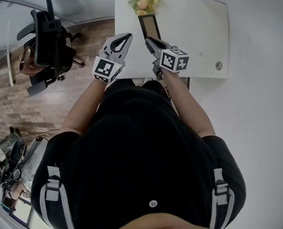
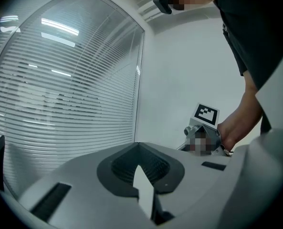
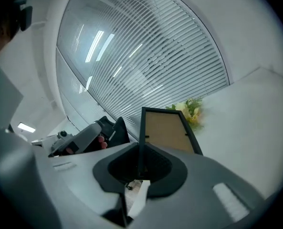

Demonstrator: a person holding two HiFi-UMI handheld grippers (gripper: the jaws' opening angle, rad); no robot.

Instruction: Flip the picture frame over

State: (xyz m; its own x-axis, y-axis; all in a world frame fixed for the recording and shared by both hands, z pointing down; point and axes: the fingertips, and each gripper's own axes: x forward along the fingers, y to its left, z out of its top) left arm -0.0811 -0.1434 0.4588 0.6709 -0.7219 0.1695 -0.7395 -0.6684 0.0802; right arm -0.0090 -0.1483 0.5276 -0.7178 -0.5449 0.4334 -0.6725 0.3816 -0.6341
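Jaws of right gripper (image 3: 138, 168) pinch black-edged rectangular picture frame (image 3: 166, 130).

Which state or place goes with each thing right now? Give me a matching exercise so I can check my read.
Things:
1. black picture frame with brown backing
2. yellow-and-green flower bunch
3. black office chair
4. left gripper

States:
A. on the wooden floor, left of the white table
B. closed, holding nothing
C. edge clamped in the right gripper
D. at the table's far edge

Pairs: 1-C, 2-D, 3-A, 4-B
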